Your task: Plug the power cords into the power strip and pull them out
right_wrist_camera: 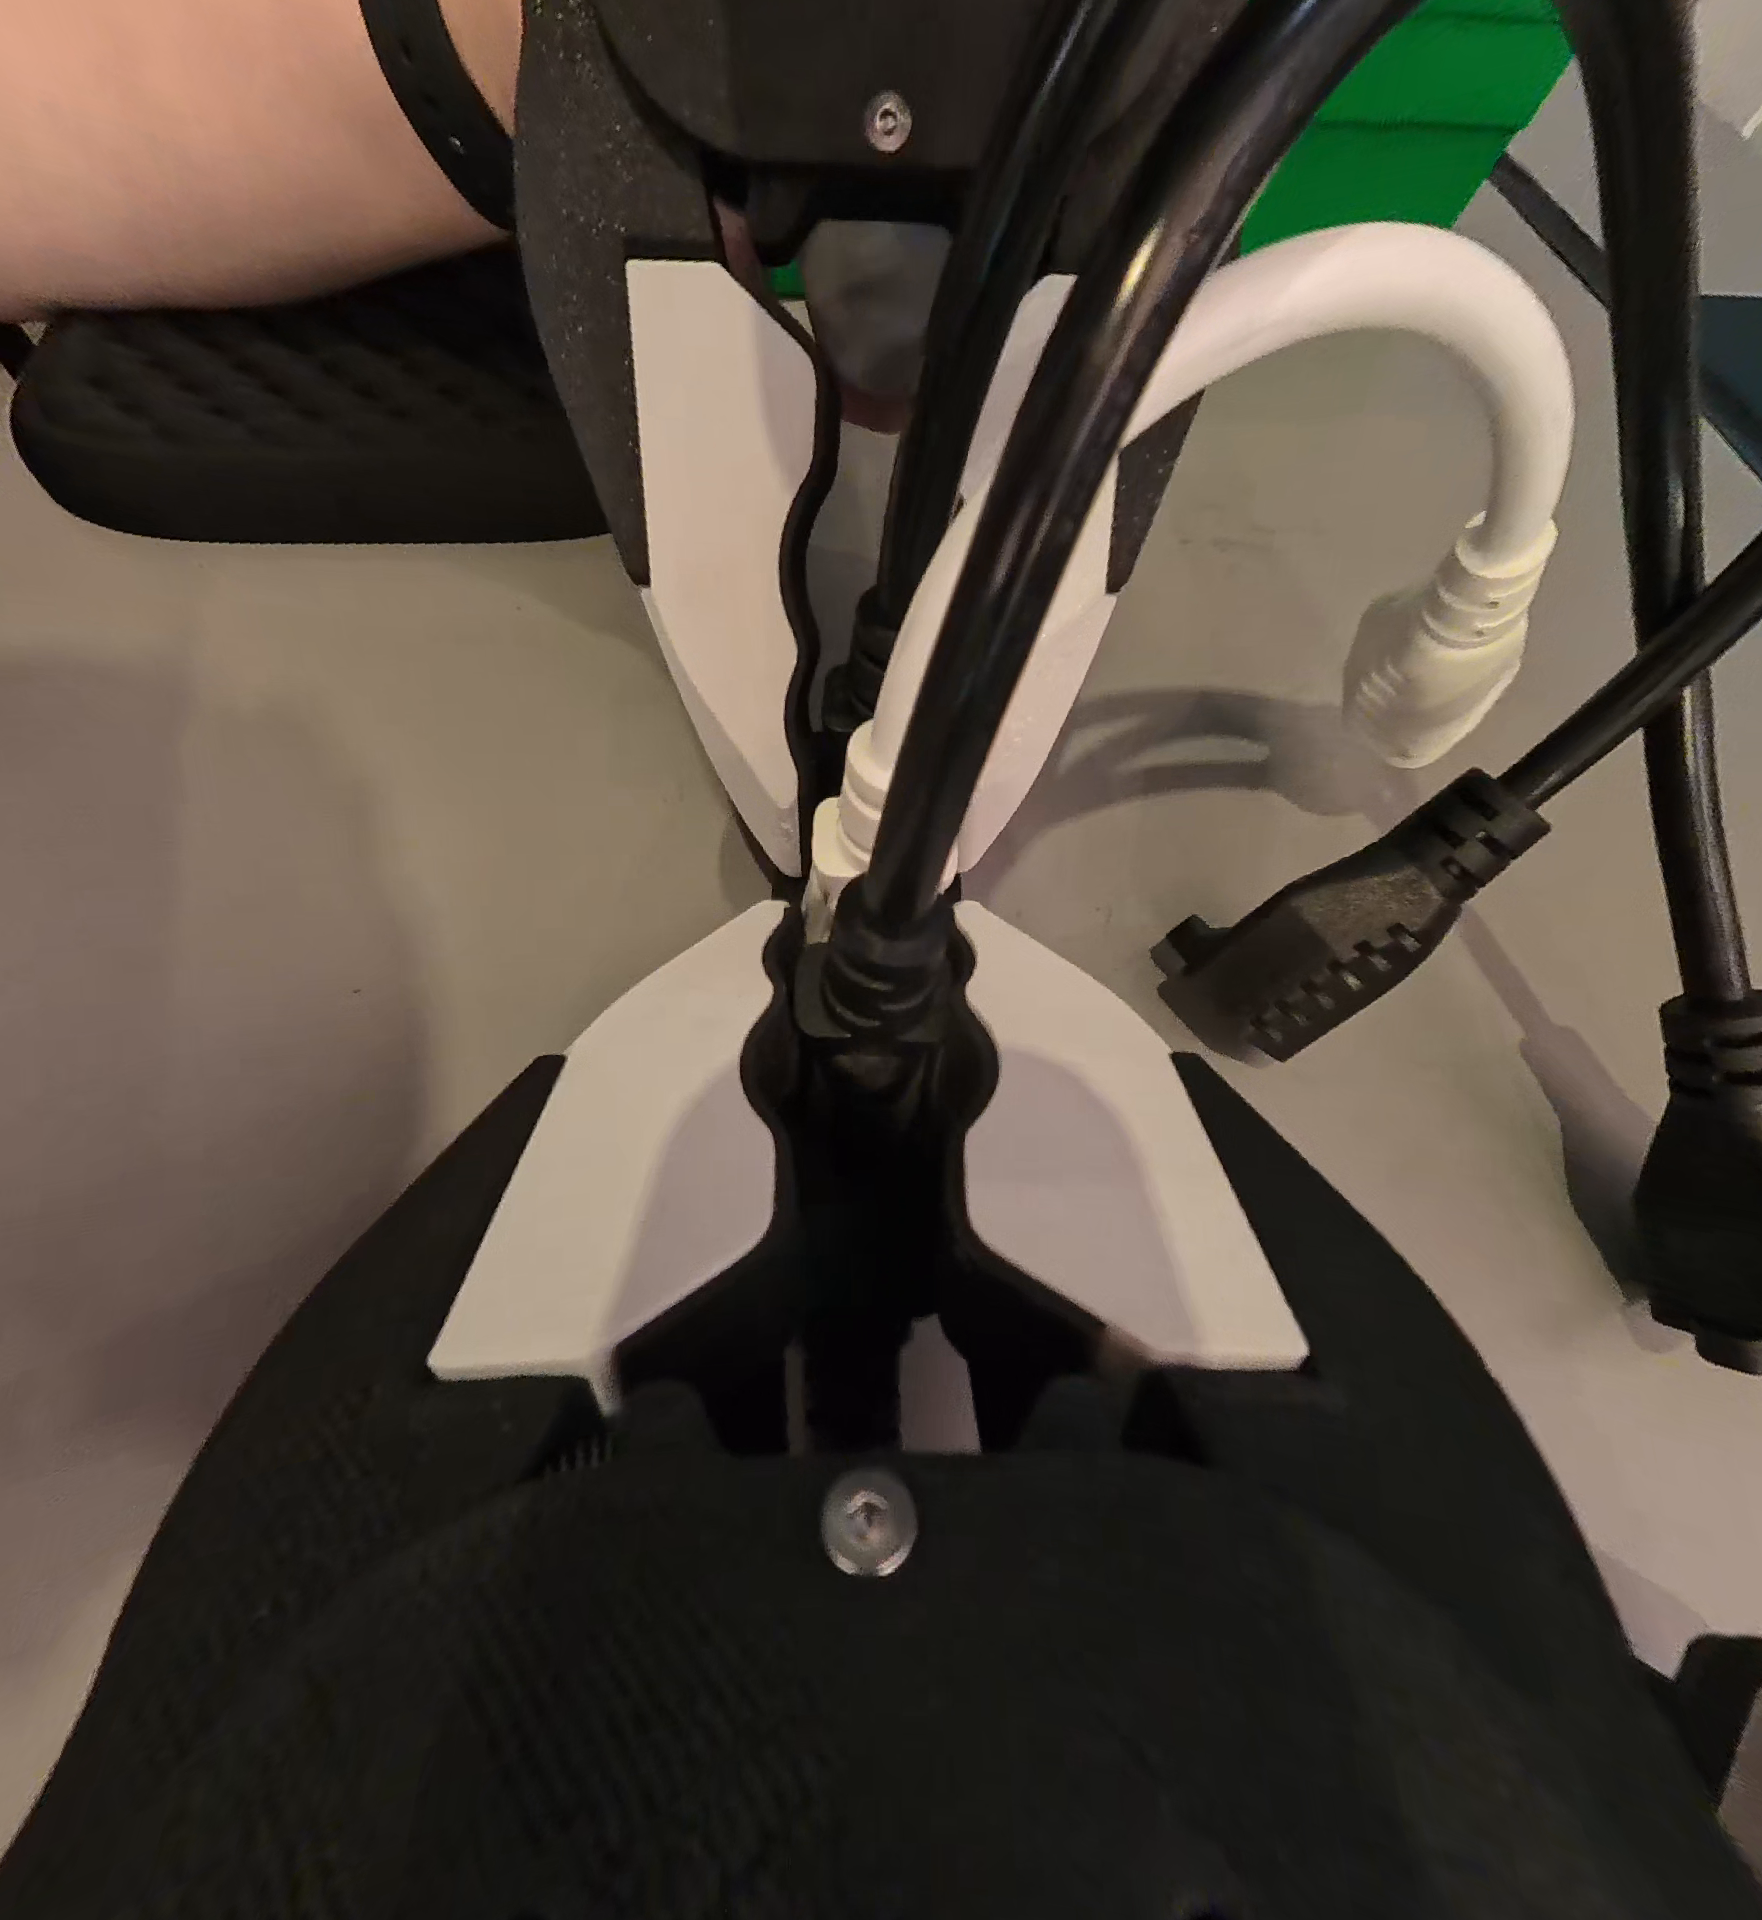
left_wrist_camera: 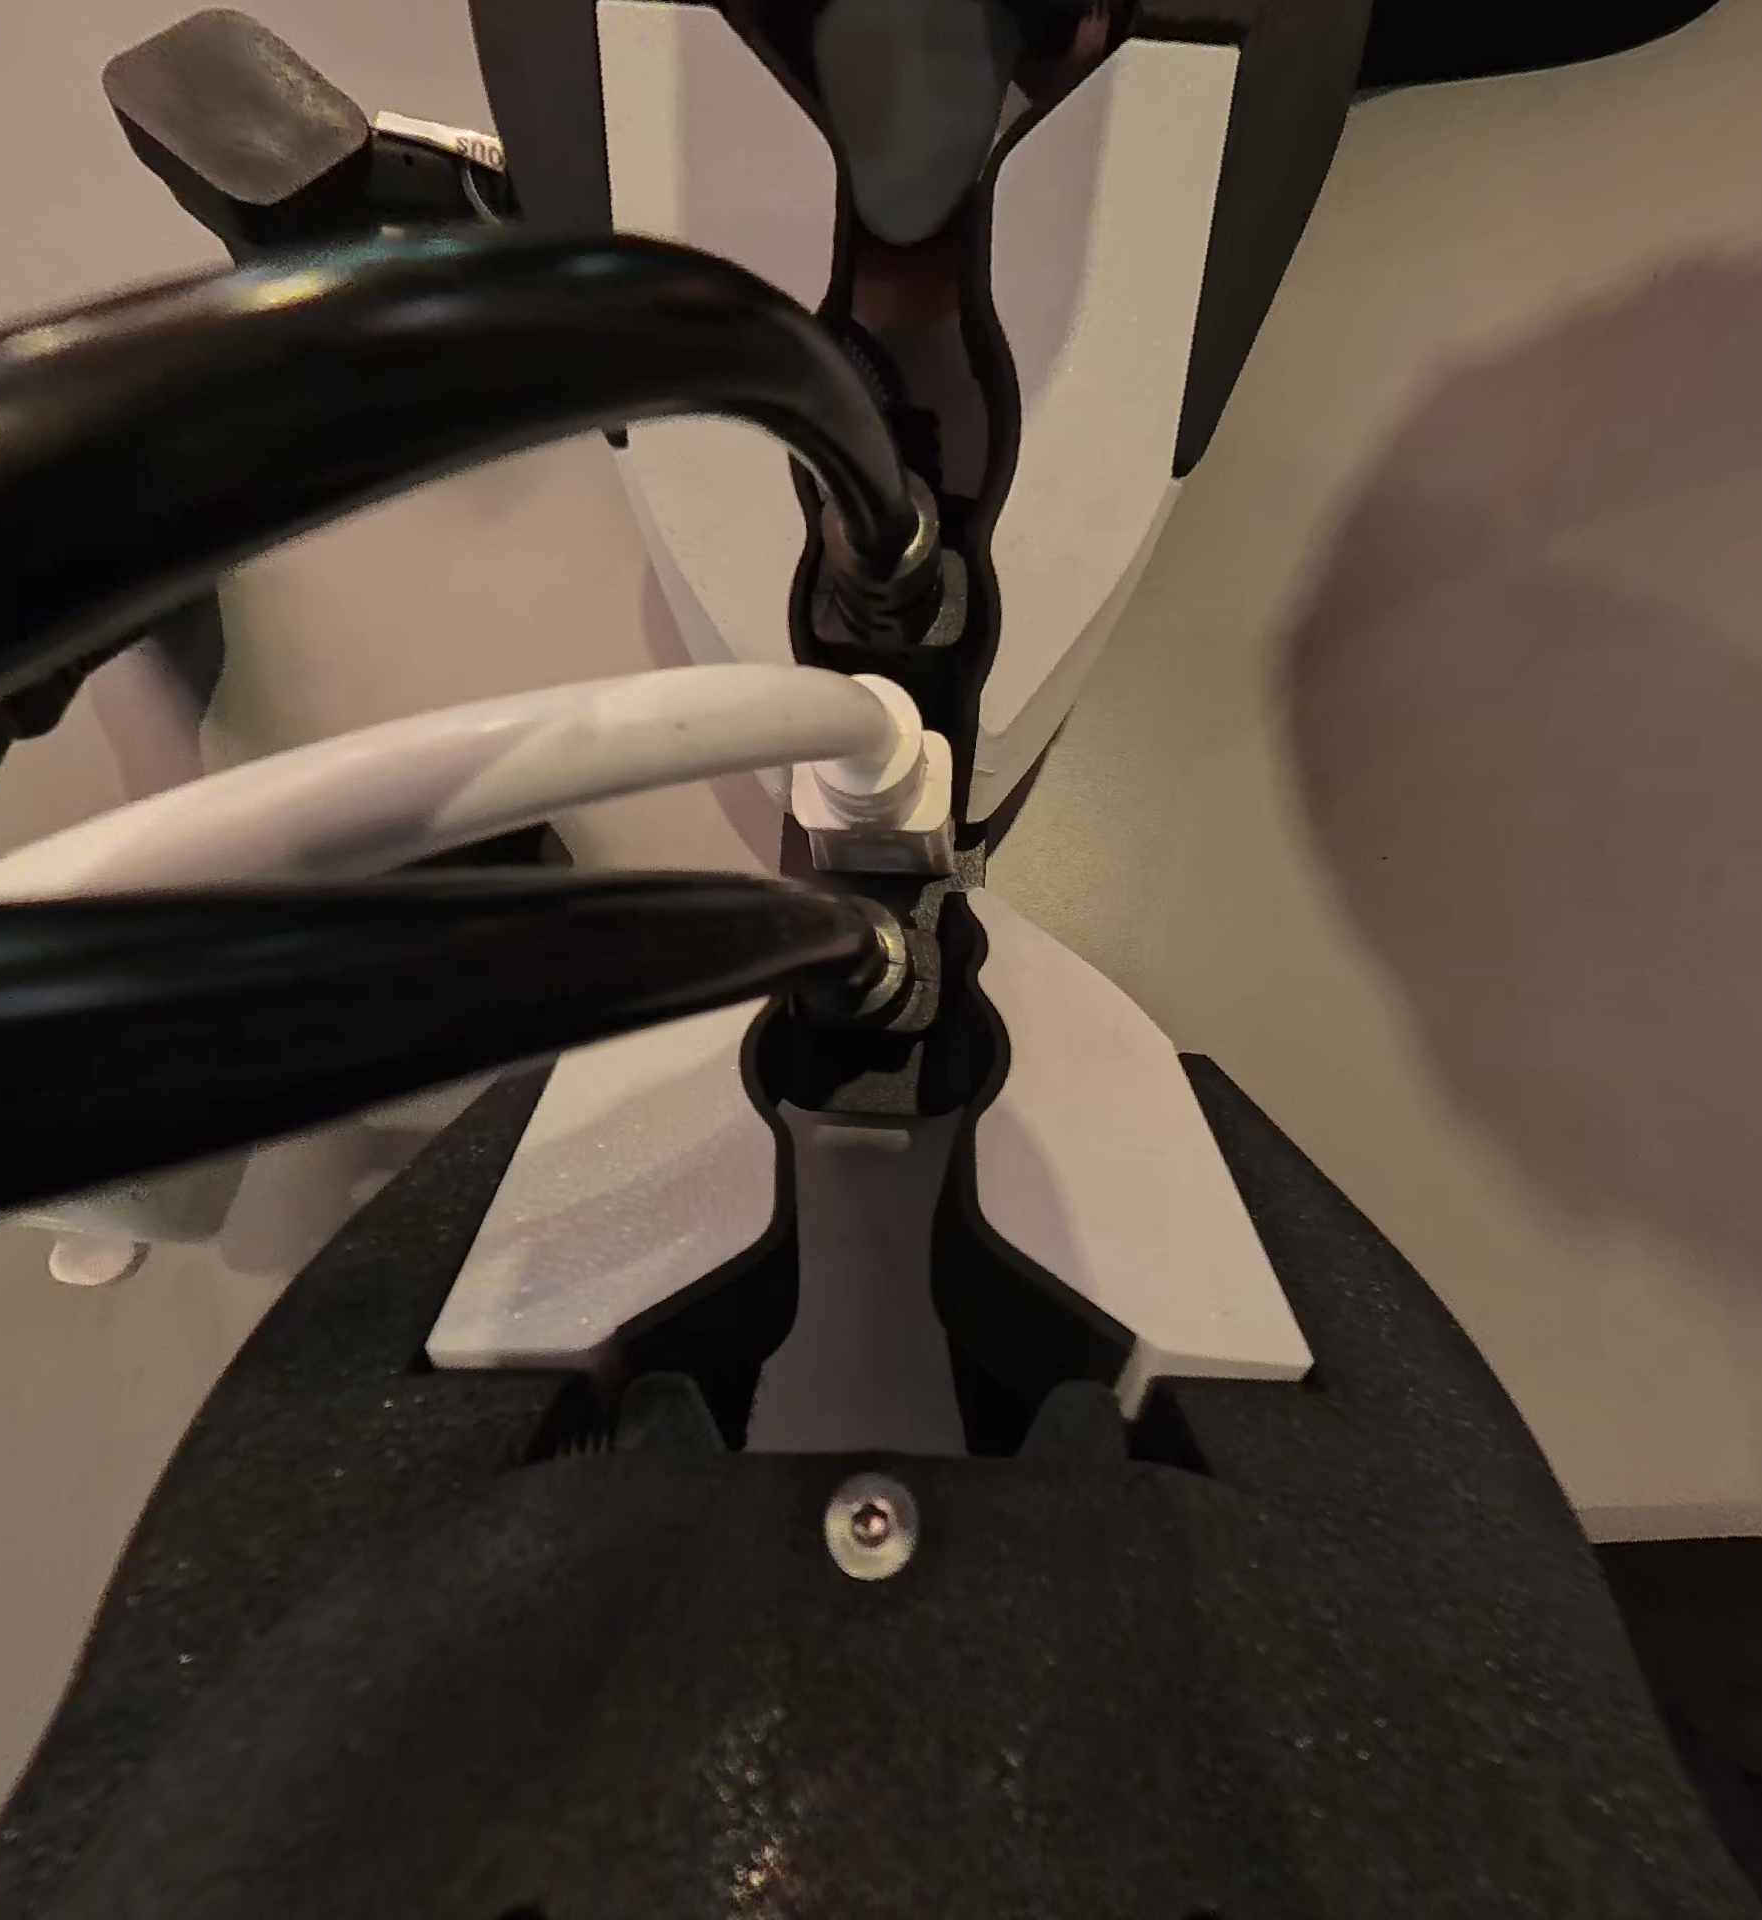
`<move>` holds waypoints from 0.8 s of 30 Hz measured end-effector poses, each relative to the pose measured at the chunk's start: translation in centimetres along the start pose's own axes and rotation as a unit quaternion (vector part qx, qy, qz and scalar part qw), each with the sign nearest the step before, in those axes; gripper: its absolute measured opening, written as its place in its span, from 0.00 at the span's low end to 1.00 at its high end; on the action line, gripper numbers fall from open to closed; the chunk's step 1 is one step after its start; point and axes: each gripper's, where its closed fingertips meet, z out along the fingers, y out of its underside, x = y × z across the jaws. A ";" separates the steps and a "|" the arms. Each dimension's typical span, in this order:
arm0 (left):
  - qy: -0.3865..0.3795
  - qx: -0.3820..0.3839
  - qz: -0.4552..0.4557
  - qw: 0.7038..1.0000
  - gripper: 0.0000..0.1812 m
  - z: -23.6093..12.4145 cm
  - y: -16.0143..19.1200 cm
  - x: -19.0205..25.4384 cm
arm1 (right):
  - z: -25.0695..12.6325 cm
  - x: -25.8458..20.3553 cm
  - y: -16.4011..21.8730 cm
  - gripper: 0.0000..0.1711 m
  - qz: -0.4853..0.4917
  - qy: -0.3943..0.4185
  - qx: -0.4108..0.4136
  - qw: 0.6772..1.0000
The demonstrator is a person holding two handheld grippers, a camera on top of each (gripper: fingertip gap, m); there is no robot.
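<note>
Left wrist view: table (left_wrist_camera: 1479,727) | left gripper (left_wrist_camera: 887,997) clamped on black plug 1 (left_wrist_camera: 898,966) | right wrist view: right gripper (right_wrist_camera: 872,925), tip to tip with left, clamped on black plug 2 (right_wrist_camera: 877,997) | white plug (right_wrist_camera: 841,831) between the tips | loose cord ends (right_wrist_camera: 1324,966) lie on table | I cannot make out the strip.

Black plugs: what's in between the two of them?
A white plug sits between the near black plug and the far black plug, in the left wrist view.

Likely an office: grey desk (right_wrist_camera: 233,831), black mesh chair seat (right_wrist_camera: 285,436).
</note>
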 end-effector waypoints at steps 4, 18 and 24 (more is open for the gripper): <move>0.000 0.000 0.000 1.000 0.14 0.0 0.0 0.1 | 0.0 -0.1 0.6 0.17 -0.003 0.000 -0.021 1.000; 0.034 0.013 -0.031 0.999 0.18 -0.4 0.2 0.5 | 0.1 -0.3 0.9 0.17 0.019 0.009 -0.031 0.999; 0.032 0.000 -0.030 0.999 0.14 -0.3 0.2 0.3 | 0.1 -0.3 0.9 0.16 0.016 0.016 -0.042 0.999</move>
